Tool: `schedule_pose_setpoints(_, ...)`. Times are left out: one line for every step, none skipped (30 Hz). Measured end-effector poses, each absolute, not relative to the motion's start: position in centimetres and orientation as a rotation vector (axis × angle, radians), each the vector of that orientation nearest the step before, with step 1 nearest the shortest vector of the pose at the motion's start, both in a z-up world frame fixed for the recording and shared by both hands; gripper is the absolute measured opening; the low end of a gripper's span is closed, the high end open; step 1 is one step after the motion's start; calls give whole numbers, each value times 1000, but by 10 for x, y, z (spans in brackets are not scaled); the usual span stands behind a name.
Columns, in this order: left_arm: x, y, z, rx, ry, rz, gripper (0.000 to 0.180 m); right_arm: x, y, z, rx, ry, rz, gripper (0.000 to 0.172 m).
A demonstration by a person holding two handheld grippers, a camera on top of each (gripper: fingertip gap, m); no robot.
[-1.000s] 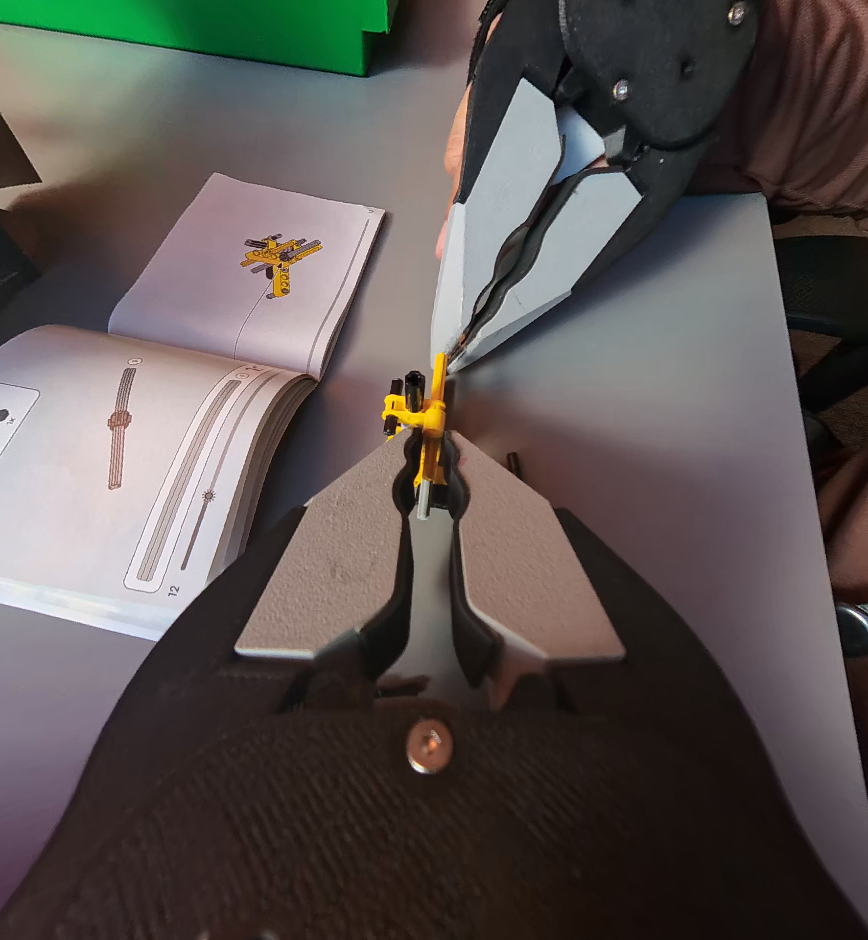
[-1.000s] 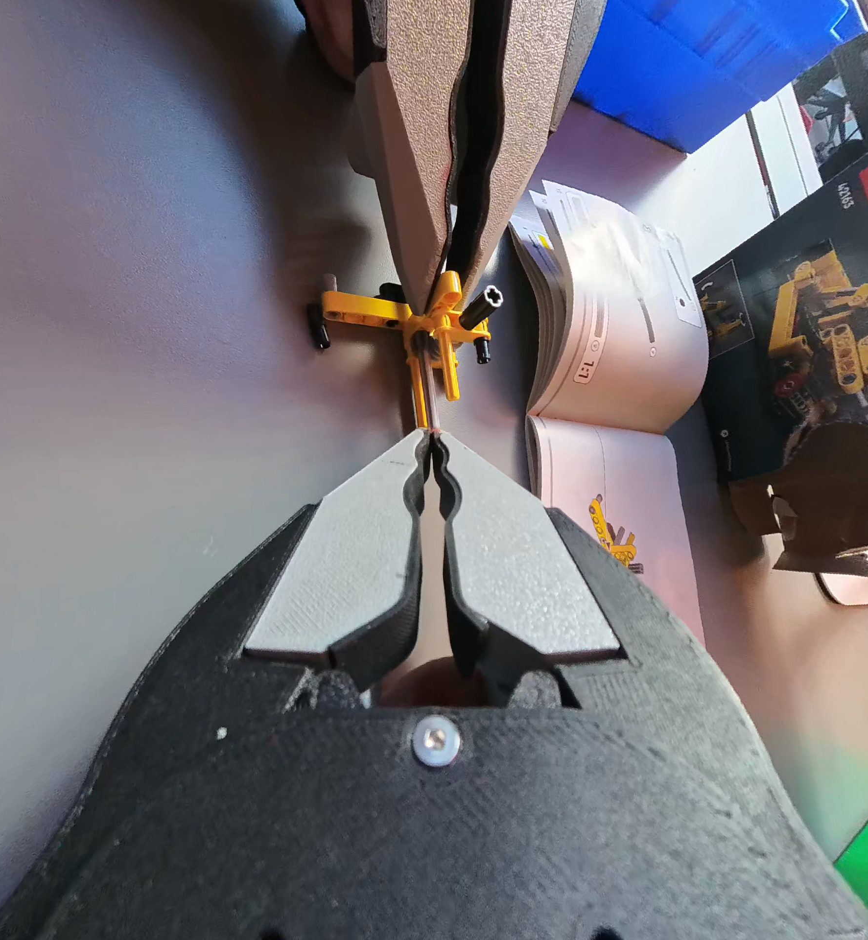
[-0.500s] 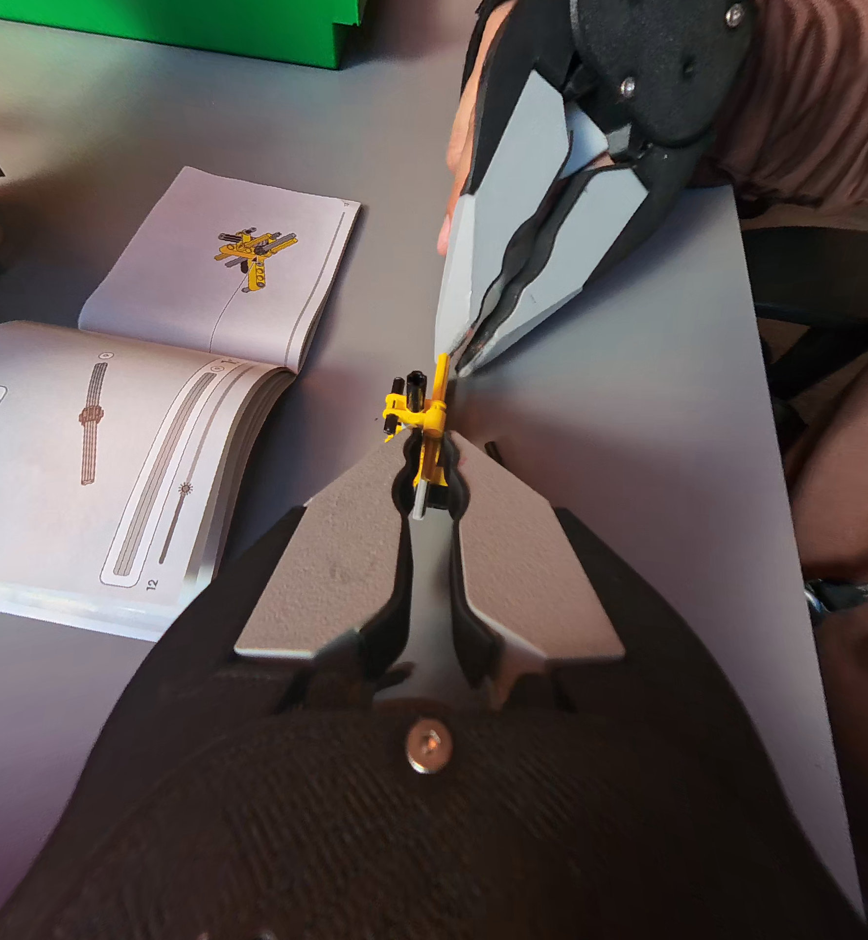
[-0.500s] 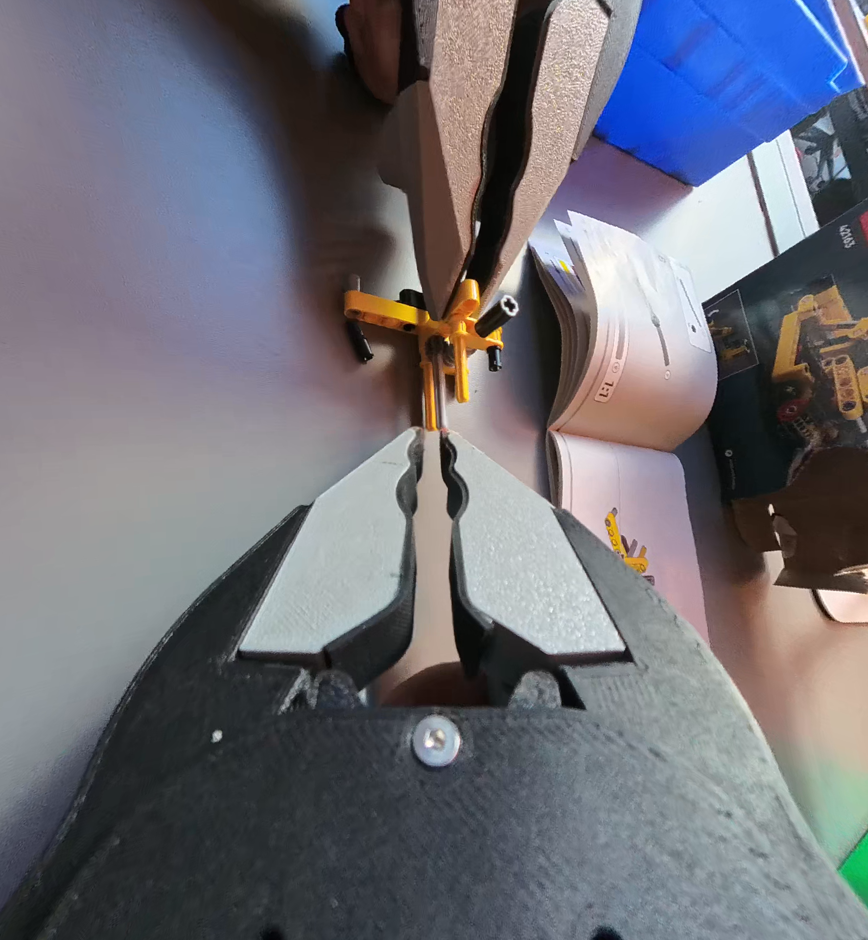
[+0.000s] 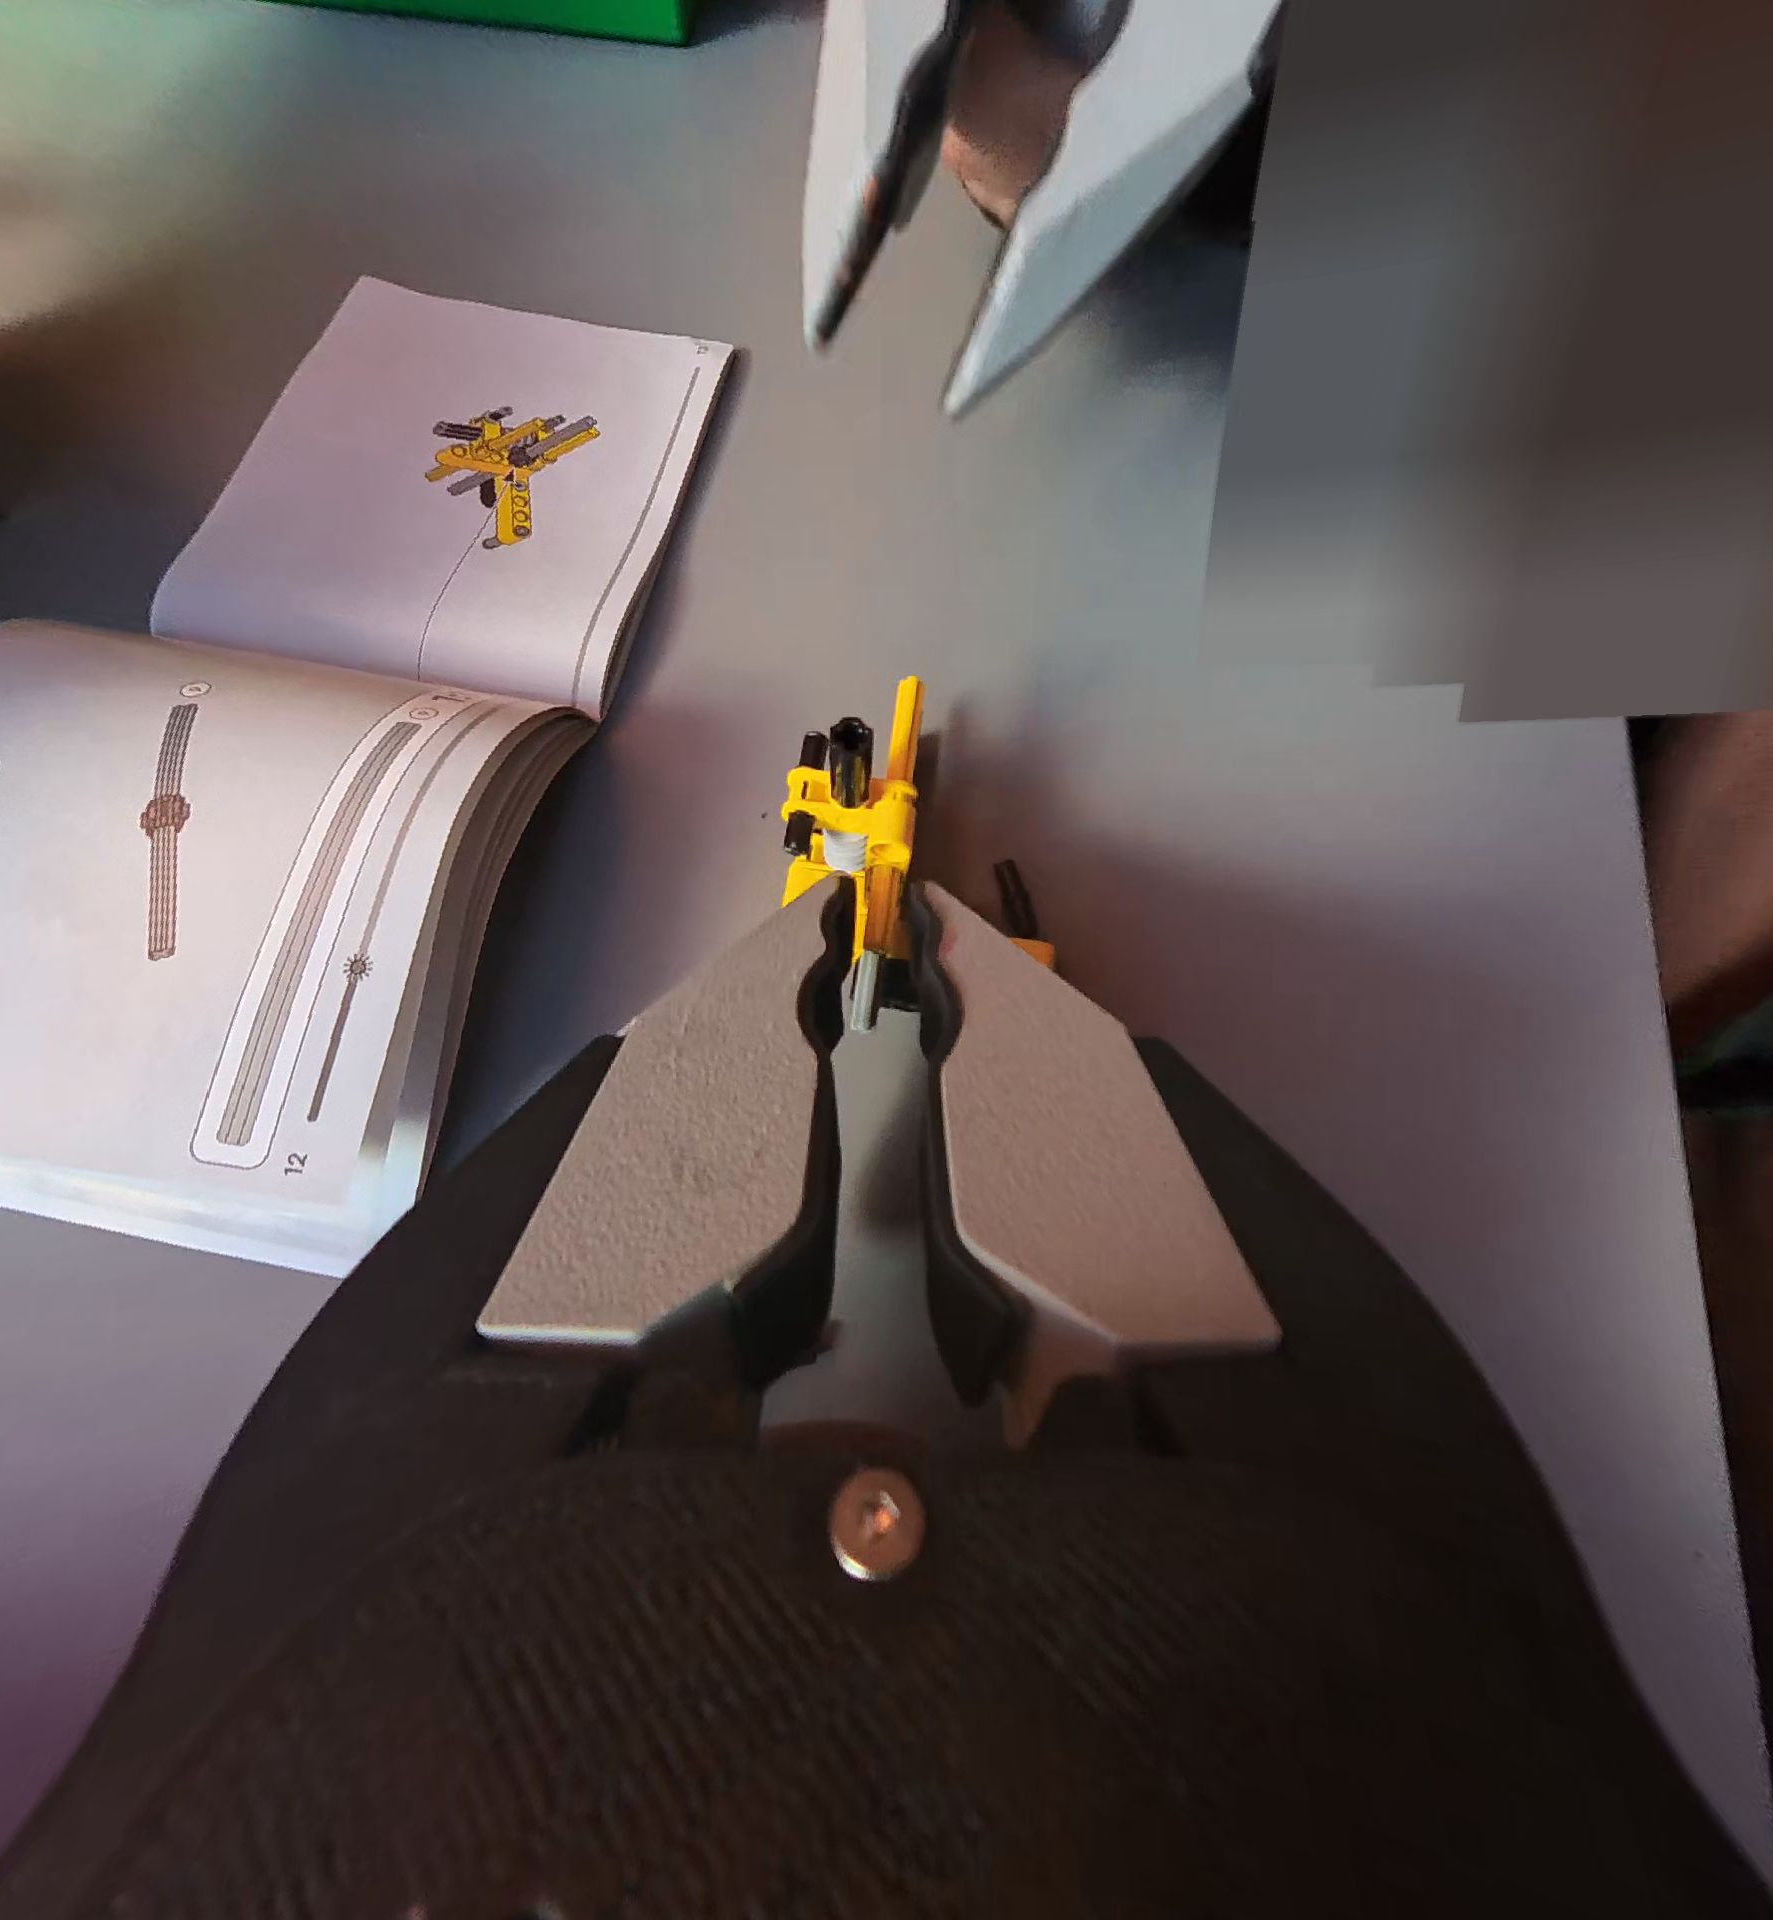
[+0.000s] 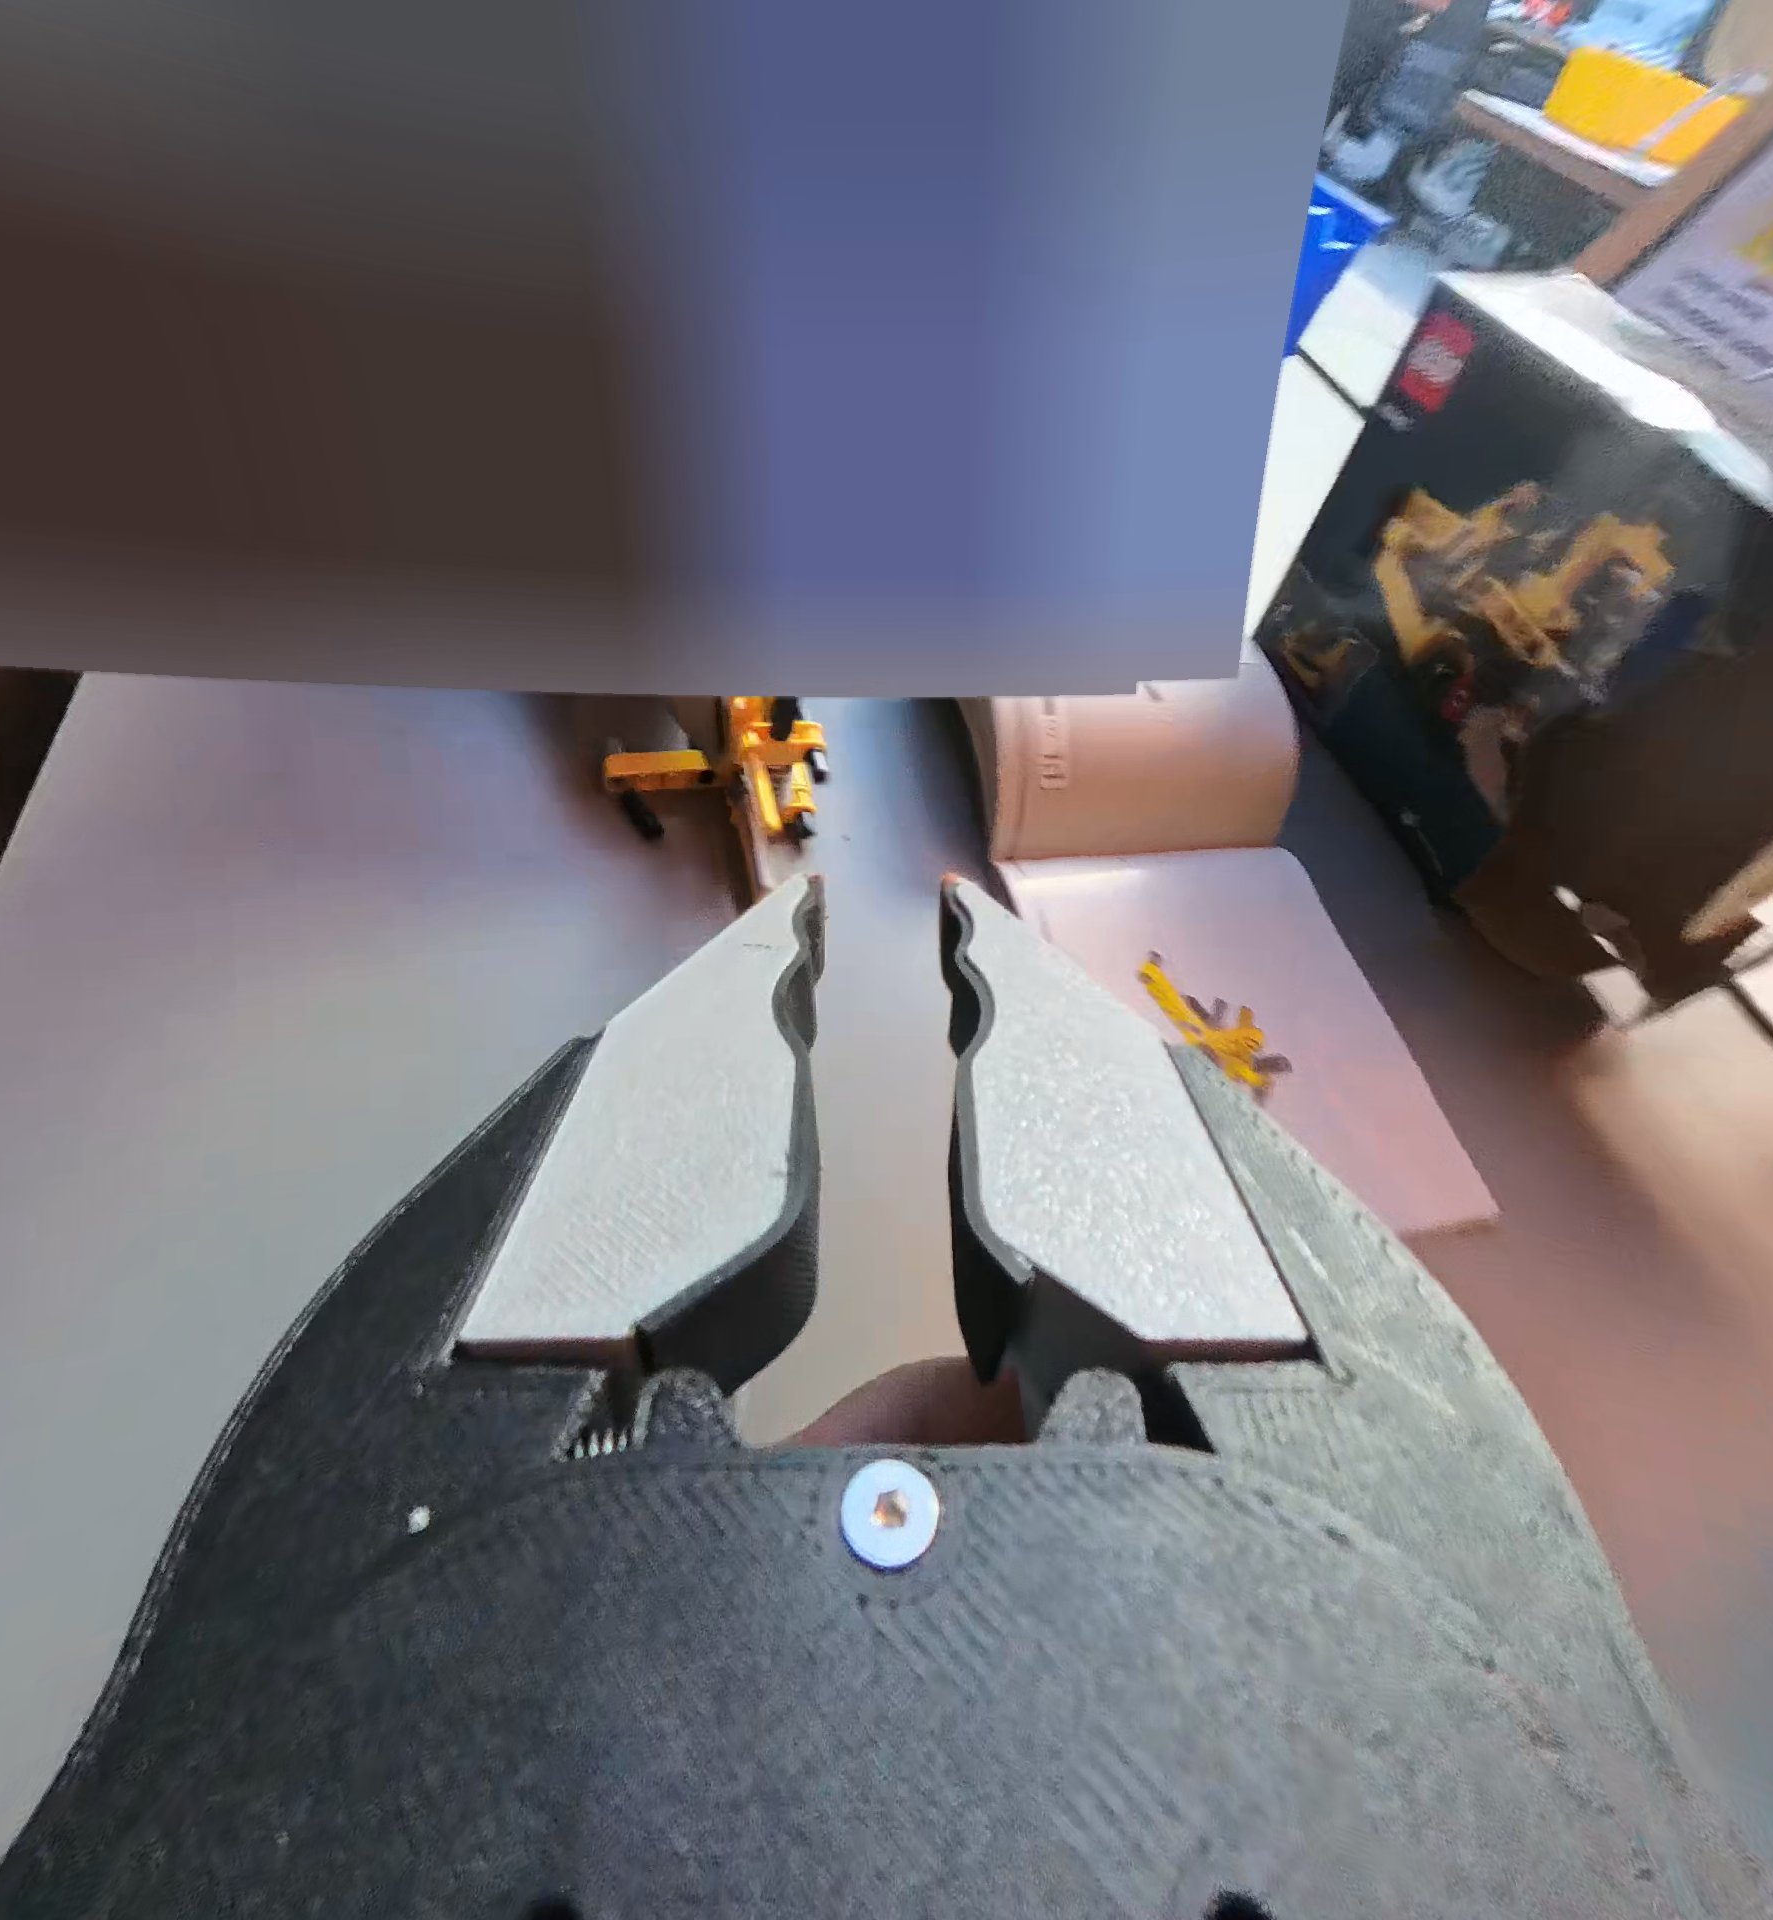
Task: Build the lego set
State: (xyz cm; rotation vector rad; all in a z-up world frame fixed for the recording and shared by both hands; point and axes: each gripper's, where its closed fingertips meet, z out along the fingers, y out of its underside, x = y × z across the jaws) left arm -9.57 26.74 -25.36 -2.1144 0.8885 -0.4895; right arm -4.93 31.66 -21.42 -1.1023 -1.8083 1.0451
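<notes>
The right gripper [image 5: 913, 353] is blurred, and the top edge cuts off its body. The left gripper [image 5: 882, 914] fingers hide the lower part of the yellow assembly [image 5: 866, 821]. The booklet [image 5: 238, 883] is cut by the left edge. In the right wrist view the box [image 6: 1547, 644] is blurred and cut by the right edge.

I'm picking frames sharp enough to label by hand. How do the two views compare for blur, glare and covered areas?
Left wrist view: the yellow assembly and open booklet are sharp; the right gripper up top is motion-smeared; a blurred patch covers the upper right. Right wrist view: soft throughout, the dark box streaked, warm glare on the table, a large patch across the top.
</notes>
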Motion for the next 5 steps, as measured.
schedule_pose_setpoints(-96, 267, -253, -2110, 884, -495, 8, -46, 324, -211, -1101, -1775, 1042, 20)
schedule_pose_setpoints(-96, 268, -252, -2108, 875, -504, 10, -42, 332, -206, -1083, -1730, 1033, 20)
schedule_pose_setpoints(-97, 268, -251, -2110, 862, -520, 15, -38, 341, -199, -1060, -1670, 1021, 18)
schedule_pose_setpoints(-97, 268, -251, -2116, 851, -541, 19, -34, 349, -192, -1048, -1609, 1015, 15)
schedule_pose_setpoints(-98, 268, -250, -2118, 841, -562, 19, -30, 356, -186, -1043, -1552, 1022, 12)
